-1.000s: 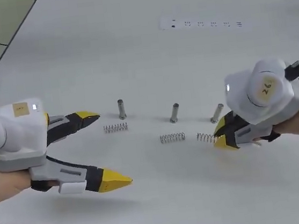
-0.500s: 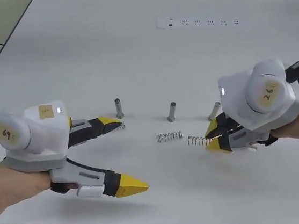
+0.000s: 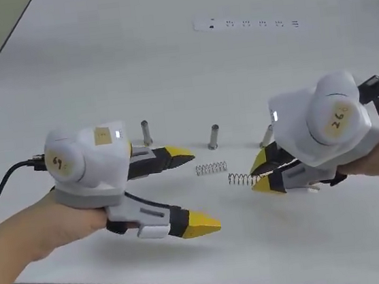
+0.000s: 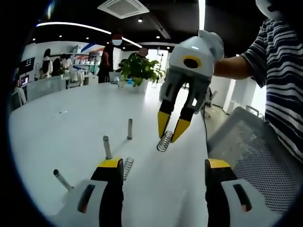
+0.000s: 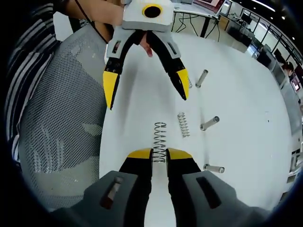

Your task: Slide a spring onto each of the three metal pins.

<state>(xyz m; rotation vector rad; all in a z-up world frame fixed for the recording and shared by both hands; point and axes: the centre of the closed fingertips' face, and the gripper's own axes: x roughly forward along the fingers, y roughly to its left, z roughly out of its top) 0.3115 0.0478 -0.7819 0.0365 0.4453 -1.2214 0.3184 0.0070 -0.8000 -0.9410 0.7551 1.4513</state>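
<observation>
On the white table point(image 3: 99, 70), the left pin point(image 3: 146, 132), middle pin point(image 3: 213, 136) and right pin point(image 3: 266, 135) all stood bare, so no fitting looked done and all three seemed left. The left gripper point(image 3: 202, 192) hung with jaws wide and empty, while the right gripper point(image 3: 257, 179) pinched one end of a spring point(image 3: 240, 178) close by the right pin. Far back lay a power strip point(image 3: 244, 24), well apart, a second spring point(image 3: 211, 168) lay loose just before the middle pin, and nothing seemed to block the pins but the left gripper, reaching close to both springs.
</observation>
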